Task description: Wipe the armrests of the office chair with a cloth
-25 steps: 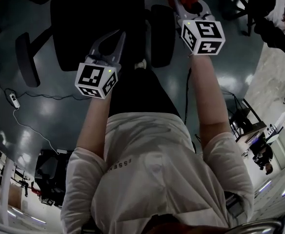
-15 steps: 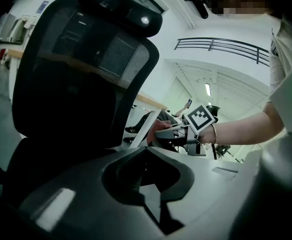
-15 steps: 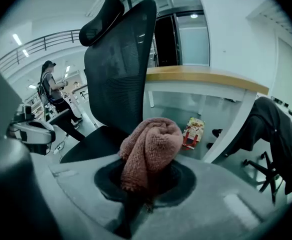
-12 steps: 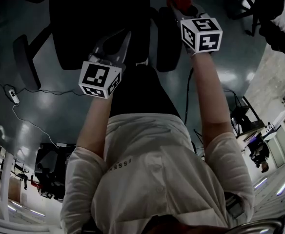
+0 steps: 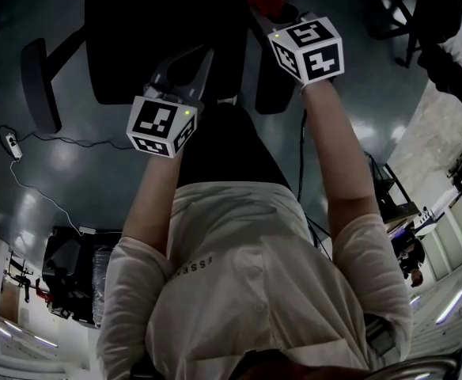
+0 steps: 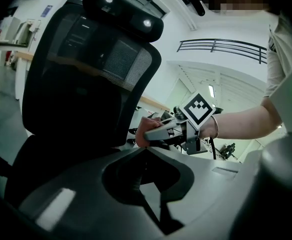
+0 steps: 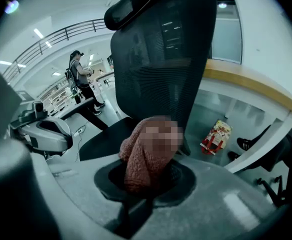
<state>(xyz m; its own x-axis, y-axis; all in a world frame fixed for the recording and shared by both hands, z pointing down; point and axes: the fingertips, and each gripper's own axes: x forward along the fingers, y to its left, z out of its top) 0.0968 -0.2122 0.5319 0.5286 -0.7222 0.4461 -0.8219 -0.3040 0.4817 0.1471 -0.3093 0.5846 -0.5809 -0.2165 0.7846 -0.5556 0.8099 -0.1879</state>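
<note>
**Cloth clamped in right gripper at the chair's right armrest**

The right gripper (image 5: 278,16) was closed on a reddish cloth (image 7: 136,170), which was bunched up between its jaws. In the head view the cloth sat at the far end of the right armrest (image 5: 269,85) of the black office chair (image 5: 160,30). Whether it touched the armrest couldn't be told. The left gripper (image 6: 144,150) had its jaws together with nothing between them. It hovered over the seat's near edge and pointed at the mesh backrest (image 6: 86,84). The left armrest (image 5: 41,81) was well apart from both grippers. A person stood in the background of the right gripper view.
</note>
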